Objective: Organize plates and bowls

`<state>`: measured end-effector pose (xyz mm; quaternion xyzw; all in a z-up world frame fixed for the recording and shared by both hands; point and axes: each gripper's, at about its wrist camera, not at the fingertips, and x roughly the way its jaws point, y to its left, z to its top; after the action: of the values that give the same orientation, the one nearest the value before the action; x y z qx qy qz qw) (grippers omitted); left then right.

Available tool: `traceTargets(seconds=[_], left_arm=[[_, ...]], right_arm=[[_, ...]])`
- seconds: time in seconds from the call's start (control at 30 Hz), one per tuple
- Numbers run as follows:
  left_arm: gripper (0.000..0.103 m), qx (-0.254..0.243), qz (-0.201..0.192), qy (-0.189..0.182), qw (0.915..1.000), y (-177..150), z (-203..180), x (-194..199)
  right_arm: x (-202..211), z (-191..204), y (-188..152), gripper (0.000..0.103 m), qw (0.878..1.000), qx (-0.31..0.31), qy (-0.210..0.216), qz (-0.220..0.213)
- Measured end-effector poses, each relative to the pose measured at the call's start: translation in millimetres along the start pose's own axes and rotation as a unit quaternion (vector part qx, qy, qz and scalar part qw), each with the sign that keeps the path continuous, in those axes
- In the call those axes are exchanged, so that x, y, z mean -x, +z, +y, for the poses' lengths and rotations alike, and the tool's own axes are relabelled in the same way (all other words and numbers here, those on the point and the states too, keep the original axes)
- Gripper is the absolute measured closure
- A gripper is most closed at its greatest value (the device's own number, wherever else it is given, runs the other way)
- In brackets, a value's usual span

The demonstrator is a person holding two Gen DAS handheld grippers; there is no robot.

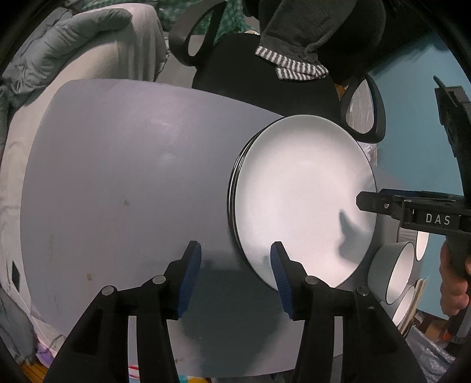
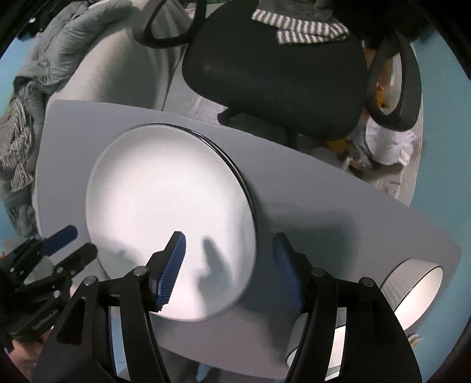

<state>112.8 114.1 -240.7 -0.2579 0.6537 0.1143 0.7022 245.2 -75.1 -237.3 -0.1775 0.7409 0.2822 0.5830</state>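
Observation:
A stack of plates (image 1: 303,200) with a white top plate and dark rims lies on the grey table (image 1: 117,182). My left gripper (image 1: 235,262) stands open over the stack's left rim. The rim lies between its blue pads, which do not touch it. My right gripper (image 2: 229,262) is open too and straddles the right rim of the same stack of plates (image 2: 164,206), pads clear of it. The left gripper (image 2: 84,239) also shows at the lower left of the right wrist view. Grey bowls (image 2: 418,288) with white insides stand at the table's right end.
A black office chair (image 2: 273,79) with a striped cloth (image 2: 306,28) on it stands beyond the table's far edge. Grey bedding (image 1: 59,53) lies past the left end. A hand (image 1: 453,282) holds the right gripper's handle. The table's left half (image 1: 103,206) is bare.

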Motion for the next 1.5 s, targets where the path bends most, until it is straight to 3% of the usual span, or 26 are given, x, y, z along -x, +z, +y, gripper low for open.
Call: traceTargets(seconds=[0.2, 0.27, 0.47, 0.73, 0.87, 1.07, 1.5], left_arm=[[0.044, 0.004, -0.025, -0.002, 0.9997, -13, 2, 24], [0.039, -0.003, -0.040, -0.002, 0.9992, -17, -1, 36], [0.037, -0.028, -0.073, 0.003, 0.9970, -30, -11, 62], [0.035, -0.065, -0.097, 0.011, 0.9931, -55, -27, 95], [0.023, -0.098, -0.128, 0.024, 0.9866, -67, -41, 123], [0.023, -0.134, -0.149, 0.027, 0.9794, -77, -63, 150], [0.023, -0.166, -0.145, -0.025, 0.9750, -97, -93, 179]], right_arm=[[16, 10, -21, 0.039, 0.998, 0.020, -0.057, -0.029], [25, 14, -31, 0.033, 0.995, 0.032, -0.077, -0.045], [54, 18, -59, 0.033, 0.990, 0.035, -0.106, -0.091], [97, 16, -87, 0.033, 0.982, 0.013, -0.108, -0.151], [118, 12, -105, 0.033, 0.978, -0.004, -0.112, -0.177], [144, 8, -135, 0.033, 0.972, -0.025, -0.111, -0.205], [191, -21, -199, 0.032, 0.950, -0.119, -0.106, -0.268]])
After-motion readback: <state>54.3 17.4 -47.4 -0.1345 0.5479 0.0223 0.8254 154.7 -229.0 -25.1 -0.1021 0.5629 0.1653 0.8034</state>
